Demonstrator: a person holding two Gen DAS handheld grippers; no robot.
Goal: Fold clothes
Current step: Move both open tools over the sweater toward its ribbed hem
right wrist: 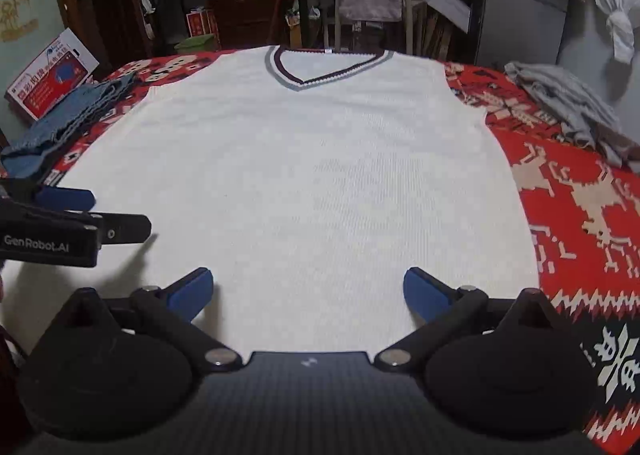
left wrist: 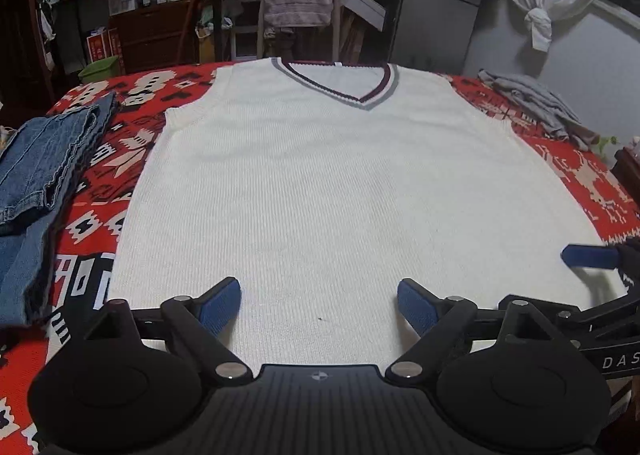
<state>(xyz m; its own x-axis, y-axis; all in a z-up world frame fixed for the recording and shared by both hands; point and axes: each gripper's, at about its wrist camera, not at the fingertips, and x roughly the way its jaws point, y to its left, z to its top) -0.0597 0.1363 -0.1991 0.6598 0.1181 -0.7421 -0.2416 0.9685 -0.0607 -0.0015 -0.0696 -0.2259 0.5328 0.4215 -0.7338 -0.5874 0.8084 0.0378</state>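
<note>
Jeans (left wrist: 44,167): folded denim at the left edge of the tabletop, well apart from the work in hand.
Left gripper (left wrist: 320,305): fingers spread wide, holding nothing, hovering over the near hem of the vest, left of centre.
Knit vest (left wrist: 332,191): cream, sleeveless, V-neck trimmed in maroon and grey, lying flat and face up in the middle of the tabletop, neck at the far edge, hem at the near edge.
Handling: likely soft, limp and light, with a ribbed knit that should grip the blue pads well (it may stretch if tugged).
Where to hold: probably the two near hem corners, or the shoulder edges.
Right gripper (right wrist: 308,293): spread open, empty, over the hem right of centre.
Patterned cloth (right wrist: 580,215): red, covers the tabletop.
Grey garment (right wrist: 568,103): crumpled at the far right corner.
</note>
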